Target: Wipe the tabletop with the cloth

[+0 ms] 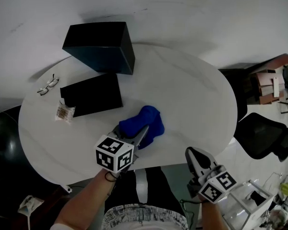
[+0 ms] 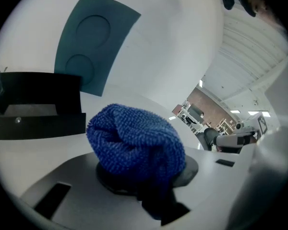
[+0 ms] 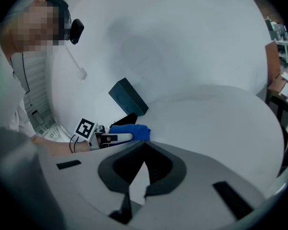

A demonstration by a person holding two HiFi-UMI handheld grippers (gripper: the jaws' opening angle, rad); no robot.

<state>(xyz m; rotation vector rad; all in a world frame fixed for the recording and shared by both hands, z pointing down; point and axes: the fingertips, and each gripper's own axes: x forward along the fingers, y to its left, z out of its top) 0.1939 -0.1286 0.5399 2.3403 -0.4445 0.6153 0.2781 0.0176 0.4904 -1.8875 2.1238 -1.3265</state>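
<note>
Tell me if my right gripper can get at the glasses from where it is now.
Probably not directly. The right gripper hangs at the near right edge of the table, the glasses lie at the far left edge, and the left gripper with the cloth and the flat black box sit between.

Office-type workroom. Indicators: oval white table (image 1: 197,95) at centre; black office chair (image 1: 266,135) near right; wooden shelf unit (image 1: 268,83) far right; further desks (image 2: 192,113) under ceiling light strips (image 2: 235,112) beyond.
</note>
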